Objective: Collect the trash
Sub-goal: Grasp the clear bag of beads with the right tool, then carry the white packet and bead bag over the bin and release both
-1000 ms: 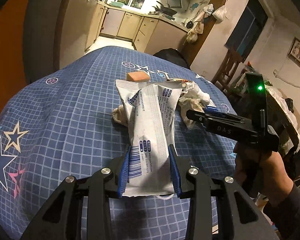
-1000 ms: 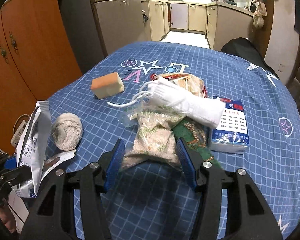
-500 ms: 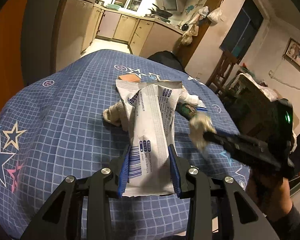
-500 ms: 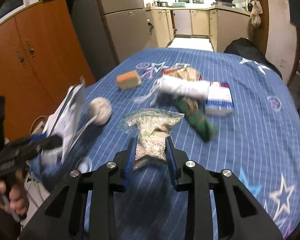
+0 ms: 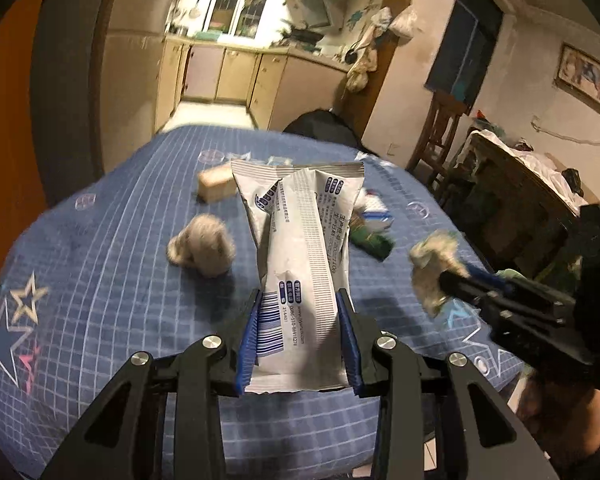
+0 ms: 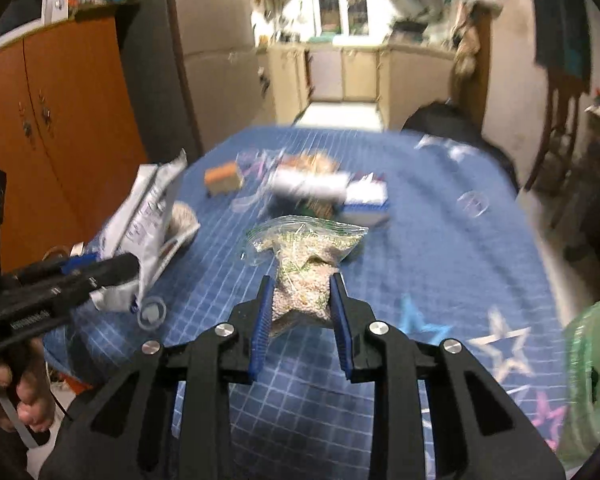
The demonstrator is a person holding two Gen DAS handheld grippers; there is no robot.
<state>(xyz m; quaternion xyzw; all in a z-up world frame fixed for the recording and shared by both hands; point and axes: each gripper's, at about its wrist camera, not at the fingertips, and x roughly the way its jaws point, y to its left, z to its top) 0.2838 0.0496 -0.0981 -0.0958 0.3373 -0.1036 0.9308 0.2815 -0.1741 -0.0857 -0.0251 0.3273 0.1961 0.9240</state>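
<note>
Left wrist view: my left gripper (image 5: 298, 336) is clamped on a white wrapper (image 5: 300, 256), its blue pads pressed against both long edges near the barcode end, and the pack sticks up and forward above the blue checked worktop (image 5: 112, 240). Taking the wrapper as my landmark, a grey fuzzy wad (image 5: 202, 246) lies on the cloth just to its left, an orange-topped sponge block (image 5: 216, 186) sits beyond that wad toward the far edge, and a green packet (image 5: 372, 240) and a blue-and-white box (image 5: 374, 210) lie close on its right, partly hidden behind it. Further right of the wrapper my right gripper (image 5: 444, 276) comes in from the side, closed on a clear bag of pale grains (image 5: 434, 268), blurred here.

Right wrist view shows that bag (image 6: 304, 264) pinched at its narrow lower end between my right gripper's (image 6: 302, 312) blue pads, the wide top fanned out above the worktop (image 6: 440, 240). The white wrapper (image 6: 144, 224) appears at the left, with the left gripper (image 6: 100, 270) gripping it. Past the bag, a white roll (image 6: 312, 186) lies blurred beside the box (image 6: 366, 202) and the sponge block (image 6: 223, 176). A green translucent thing (image 6: 588, 376) shows at the right edge; I cannot tell what it is.
</note>
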